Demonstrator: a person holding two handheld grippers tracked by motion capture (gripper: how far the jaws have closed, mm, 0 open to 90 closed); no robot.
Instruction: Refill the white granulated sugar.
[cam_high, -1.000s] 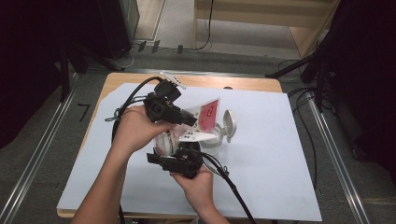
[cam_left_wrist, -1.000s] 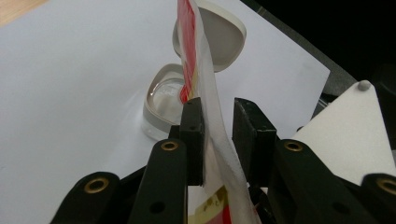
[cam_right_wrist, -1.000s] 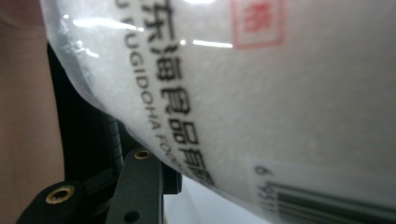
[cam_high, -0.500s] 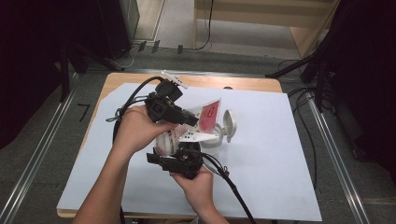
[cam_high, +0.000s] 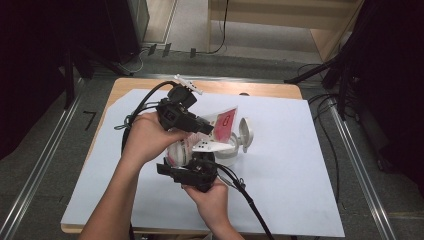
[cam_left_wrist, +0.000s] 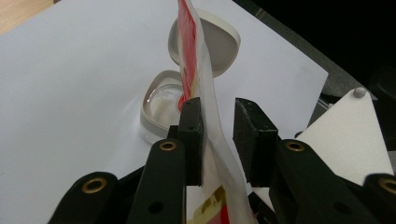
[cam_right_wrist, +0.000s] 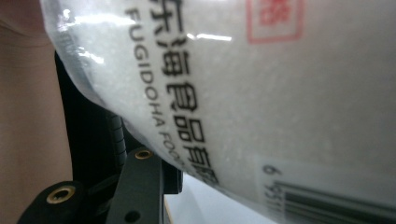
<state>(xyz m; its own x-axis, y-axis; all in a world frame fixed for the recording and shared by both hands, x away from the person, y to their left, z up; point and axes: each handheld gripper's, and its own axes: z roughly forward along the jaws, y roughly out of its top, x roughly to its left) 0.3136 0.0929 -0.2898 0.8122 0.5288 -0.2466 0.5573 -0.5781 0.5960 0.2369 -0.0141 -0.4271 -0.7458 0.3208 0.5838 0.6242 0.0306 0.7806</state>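
A red and white bag of white grains is held up, tilted over a small white pot whose flip lid stands open. My left gripper comes in from the left with the bag's thin upper edge between its jaws. One pad touches the film and a gap shows at the other. The pot and its lid lie just beyond. My right gripper is under the bag's full lower part, which lies against one jaw and hides the other.
A large white sheet covers most of the wooden table. Black cables trail from both grippers toward the left and the near edge. Dark equipment stands on the floor at the far left and at the right.
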